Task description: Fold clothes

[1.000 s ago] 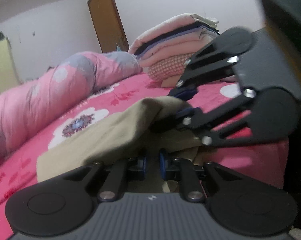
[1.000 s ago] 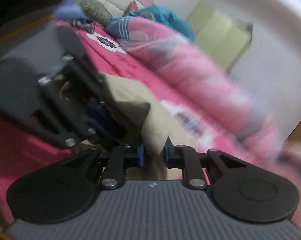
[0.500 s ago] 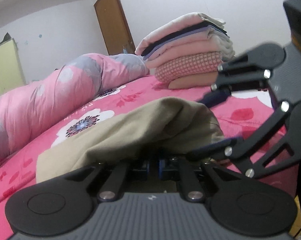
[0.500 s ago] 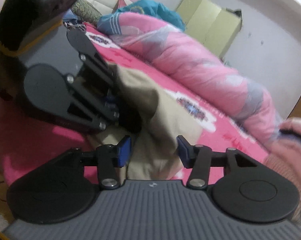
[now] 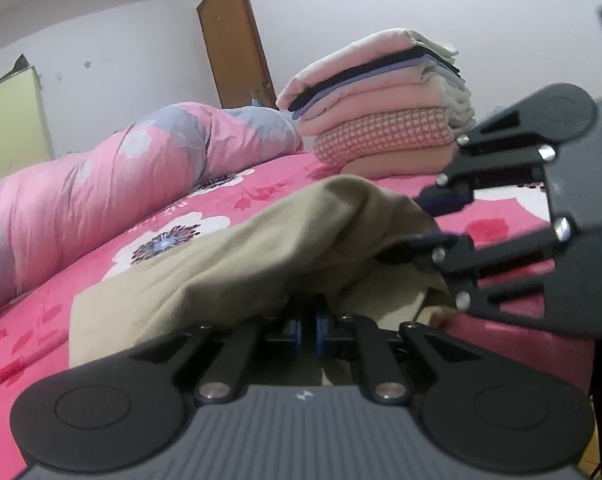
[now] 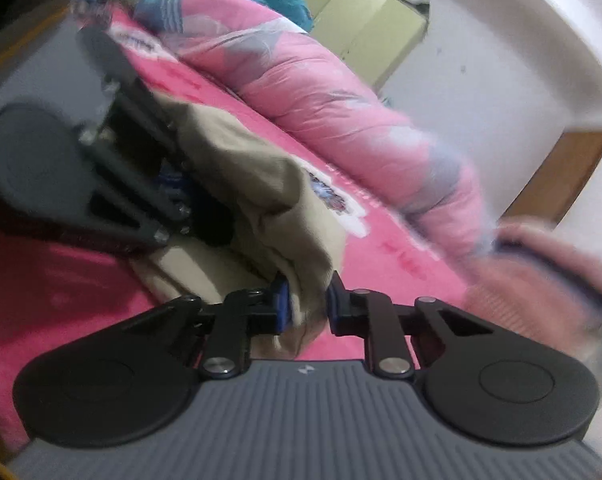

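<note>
A khaki garment (image 5: 237, 264) lies partly bunched on the pink flowered bedspread (image 5: 101, 312). In the left wrist view my left gripper (image 5: 309, 325) is shut, its blue pads pinching the garment's near edge while cloth drapes over the fingertips. In that view my right gripper (image 5: 423, 220) comes in from the right at the raised fold. In the blurred right wrist view, my right gripper (image 6: 307, 300) has its jaws closing on a thick fold of the garment (image 6: 261, 184), which fills the gap between the pads. The left gripper (image 6: 177, 200) is at the left, tips buried in cloth.
A stack of folded clothes (image 5: 381, 120) stands at the back of the bed. A rolled pink quilt (image 5: 113, 184) runs along the far side. A brown door (image 5: 233, 40) and a pale green cabinet (image 5: 13, 120) stand against the wall. The bed's near edge (image 5: 521, 344) drops off below my right gripper.
My right gripper let go of the khaki cloth, stood wide half a second ago, then sank, rolled and closed on a fold again. The left gripper kept its pinch and barely moved.
</note>
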`<state>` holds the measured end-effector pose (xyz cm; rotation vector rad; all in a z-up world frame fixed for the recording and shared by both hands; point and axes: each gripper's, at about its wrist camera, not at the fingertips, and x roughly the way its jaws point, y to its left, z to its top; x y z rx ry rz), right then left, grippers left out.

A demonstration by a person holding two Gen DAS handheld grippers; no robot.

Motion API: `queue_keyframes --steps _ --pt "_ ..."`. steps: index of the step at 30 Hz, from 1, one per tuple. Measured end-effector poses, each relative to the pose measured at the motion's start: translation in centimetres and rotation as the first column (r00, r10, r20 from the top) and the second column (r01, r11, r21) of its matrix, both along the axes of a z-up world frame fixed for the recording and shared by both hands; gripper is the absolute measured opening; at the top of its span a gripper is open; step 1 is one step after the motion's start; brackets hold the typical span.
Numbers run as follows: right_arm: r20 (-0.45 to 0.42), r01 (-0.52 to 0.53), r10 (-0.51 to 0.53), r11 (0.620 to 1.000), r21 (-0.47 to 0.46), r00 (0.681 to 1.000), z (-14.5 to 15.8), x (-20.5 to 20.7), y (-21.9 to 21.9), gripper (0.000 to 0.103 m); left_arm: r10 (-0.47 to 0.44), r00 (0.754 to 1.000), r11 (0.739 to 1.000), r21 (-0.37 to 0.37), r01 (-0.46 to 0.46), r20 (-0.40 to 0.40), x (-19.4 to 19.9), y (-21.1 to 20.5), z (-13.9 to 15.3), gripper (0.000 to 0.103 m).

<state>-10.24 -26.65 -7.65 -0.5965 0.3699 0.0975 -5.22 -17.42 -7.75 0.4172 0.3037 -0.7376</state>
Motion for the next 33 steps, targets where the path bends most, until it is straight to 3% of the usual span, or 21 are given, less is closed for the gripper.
queue_keyframes --steps 2,5,7,9,12,15,18,20,21,23,26,27,33 --pt "-0.007 0.008 -0.008 1.000 0.006 1.000 -0.3 -0.3 0.2 0.021 0.002 1.000 1.000 -0.001 -0.002 -0.006 0.1 0.1 0.0 0.009" --pt "-0.053 -0.039 0.050 0.981 0.191 0.997 1.6 -0.7 -1.9 0.035 0.002 1.000 1.000 -0.008 -0.003 -0.016 0.2 0.2 0.1 0.009" --pt "-0.055 -0.072 0.093 0.952 0.299 0.994 2.8 -1.0 -3.3 0.049 0.003 1.000 1.000 -0.007 -0.003 -0.015 0.2 0.3 0.1 0.009" --pt "-0.067 -0.061 0.092 0.928 0.367 0.993 3.5 -0.8 -4.6 0.049 0.004 1.000 1.000 -0.008 -0.004 -0.016 0.4 0.4 0.2 0.009" --pt "-0.125 -0.016 0.068 0.928 0.372 0.990 2.8 0.6 -5.7 0.046 0.006 1.000 1.000 -0.012 -0.006 -0.017 0.4 0.4 0.0 0.009" --pt "-0.151 -0.012 0.073 0.929 0.369 0.986 1.3 1.3 -5.5 0.031 0.007 1.000 1.000 -0.012 -0.007 -0.019 0.5 0.4 -0.1 0.009" --pt "-0.106 0.000 0.030 0.963 0.268 0.994 1.3 0.7 -3.7 0.017 0.008 1.000 1.000 -0.013 -0.008 -0.010 0.3 0.5 -0.1 0.008" --pt "-0.005 0.007 -0.007 1.000 0.031 1.000 1.0 -0.6 -0.8 0.013 0.008 1.000 1.000 -0.015 -0.008 0.000 0.1 0.6 -0.1 0.007" --pt "0.032 0.027 -0.025 0.997 -0.074 0.999 0.4 -0.6 0.1 0.013 0.007 1.000 1.000 -0.011 -0.007 0.000 0.1 0.6 -0.1 0.007" --pt "0.052 0.065 -0.056 0.979 -0.195 0.997 -1.7 -0.5 0.9 0.013 0.003 1.000 1.000 -0.002 -0.003 -0.003 0.1 0.7 -0.2 0.006" --pt "0.117 0.092 -0.049 0.914 -0.395 0.992 -5.2 -0.7 1.9 0.014 0.009 1.000 1.000 0.005 -0.009 -0.015 0.0 1.0 0.0 0.006" --pt "0.130 0.098 -0.047 0.901 -0.422 0.990 -5.4 -0.8 2.2 0.014 0.015 1.000 1.000 0.003 -0.015 -0.022 -0.2 1.4 0.1 0.006" --pt "0.107 0.081 -0.044 0.923 -0.376 0.993 -4.4 -1.2 1.3 0.018 0.089 0.995 0.996 0.008 -0.088 -0.038 -1.8 3.9 0.7 0.007"
